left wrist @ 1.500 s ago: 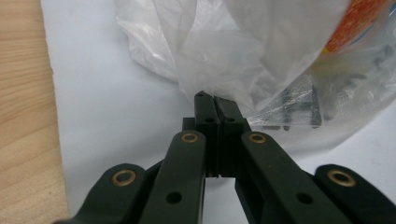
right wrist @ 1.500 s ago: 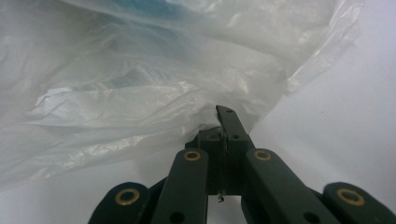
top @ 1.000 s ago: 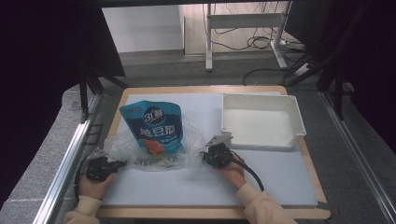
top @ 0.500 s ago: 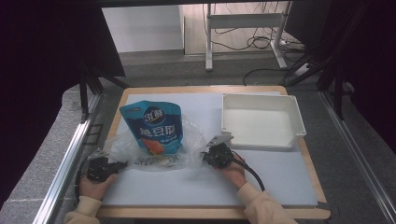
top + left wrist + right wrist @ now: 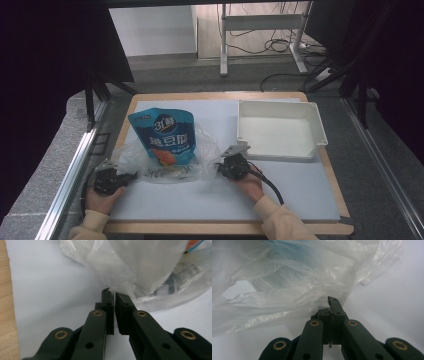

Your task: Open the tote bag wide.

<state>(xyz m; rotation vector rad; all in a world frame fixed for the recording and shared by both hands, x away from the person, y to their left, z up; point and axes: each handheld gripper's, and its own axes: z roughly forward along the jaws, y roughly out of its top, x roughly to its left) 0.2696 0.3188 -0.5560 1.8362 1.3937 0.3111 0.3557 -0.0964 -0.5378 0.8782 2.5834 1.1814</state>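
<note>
I work on a white surface [image 5: 200, 200], and one white tray [image 5: 280, 132] stands empty at its far right, well apart from my work. One thin clear plastic bag [image 5: 200, 150] lies at the near left with one blue pouch [image 5: 164, 135] partly inside it. My two tools pinch the bag at both ends: my right tool [image 5: 226, 166] is closed tight on the film, while the jaws of my left tool [image 5: 131, 176] have just been opening a little, with only an edge of film at their tips. I think the left edge may slip out, so the bag mouth would collapse over the pouch. The film may also tear if I pull hard.
</note>
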